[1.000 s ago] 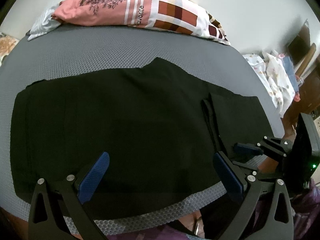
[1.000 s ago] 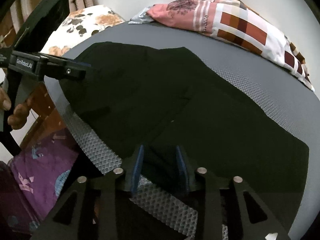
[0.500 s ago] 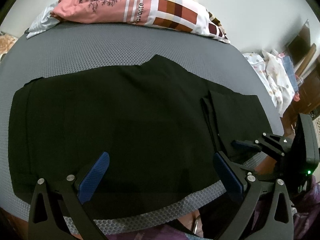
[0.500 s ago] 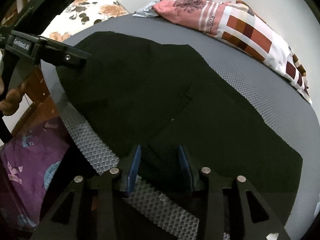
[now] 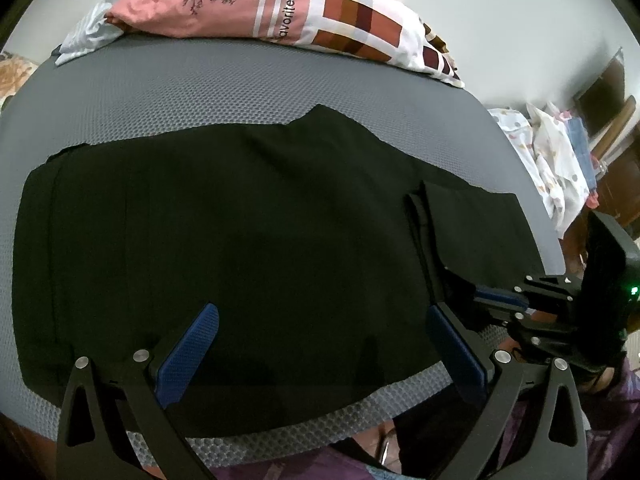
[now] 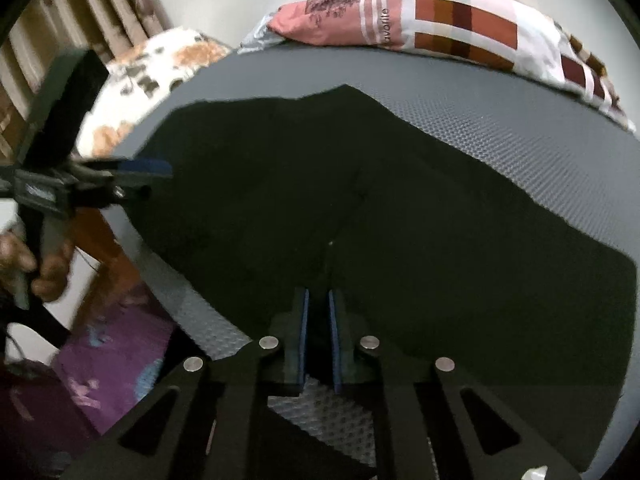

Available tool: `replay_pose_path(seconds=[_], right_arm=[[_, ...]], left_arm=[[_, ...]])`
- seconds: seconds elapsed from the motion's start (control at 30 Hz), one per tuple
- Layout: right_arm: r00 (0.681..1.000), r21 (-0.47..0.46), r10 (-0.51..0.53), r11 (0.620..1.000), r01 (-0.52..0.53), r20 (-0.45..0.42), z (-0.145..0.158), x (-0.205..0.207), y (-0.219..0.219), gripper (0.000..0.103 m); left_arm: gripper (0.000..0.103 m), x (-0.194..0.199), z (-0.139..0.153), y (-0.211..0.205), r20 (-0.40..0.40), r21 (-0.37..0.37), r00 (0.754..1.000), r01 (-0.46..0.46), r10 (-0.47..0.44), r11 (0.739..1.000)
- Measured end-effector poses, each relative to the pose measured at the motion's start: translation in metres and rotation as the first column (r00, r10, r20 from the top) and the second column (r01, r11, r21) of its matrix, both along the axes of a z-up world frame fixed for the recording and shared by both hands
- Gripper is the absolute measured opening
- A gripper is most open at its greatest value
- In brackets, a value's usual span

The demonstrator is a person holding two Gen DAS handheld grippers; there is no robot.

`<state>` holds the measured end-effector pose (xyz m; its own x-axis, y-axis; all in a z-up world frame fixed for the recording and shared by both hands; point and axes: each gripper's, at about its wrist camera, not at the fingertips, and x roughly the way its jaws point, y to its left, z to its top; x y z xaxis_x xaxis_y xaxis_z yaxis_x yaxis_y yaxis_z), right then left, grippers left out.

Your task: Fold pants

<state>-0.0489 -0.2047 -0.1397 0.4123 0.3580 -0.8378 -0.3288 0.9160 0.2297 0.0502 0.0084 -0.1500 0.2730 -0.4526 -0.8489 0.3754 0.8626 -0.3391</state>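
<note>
Since the earlier frame, right hand-held gripper (image 6: 317, 334) jaws had just been closing, pinching the near edge of black pants (image 5: 248, 248); left hand-held gripper (image 5: 318, 354) stood open above them, cloth folds hard to see.

From my left fingers (image 5: 188, 356) the pants (image 5: 260, 248) spread ahead across the mattress (image 5: 248, 92), pillow (image 5: 280, 12) beyond, right gripper (image 5: 486, 296) at their right edge.

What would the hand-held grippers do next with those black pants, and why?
Probably the left hand-held gripper should close on the near edge of the pants. It hangs wide open above the fabric, while the right hand-held gripper, whose jaws have just been closing, already pinches the edge. Then both could lift for a fold.
</note>
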Motion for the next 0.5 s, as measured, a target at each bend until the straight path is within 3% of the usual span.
replay_pose_path(seconds=[0.43,0.5], right_arm=[[0.997,0.044,0.071,0.997,-0.071,-0.003,-0.002,-0.011,0.010,0.009],[0.996,0.049,0.087,0.995,-0.086,-0.009,-0.004,-0.010,0.011,0.014]], left_arm=[[0.103,0.001,-0.004,-0.003,-0.015,0.012,1.000,0.007,-0.007,1.000],[0.103,0.001,-0.005,-0.003,-0.019,0.014,1.000,0.005,-0.005,1.000]])
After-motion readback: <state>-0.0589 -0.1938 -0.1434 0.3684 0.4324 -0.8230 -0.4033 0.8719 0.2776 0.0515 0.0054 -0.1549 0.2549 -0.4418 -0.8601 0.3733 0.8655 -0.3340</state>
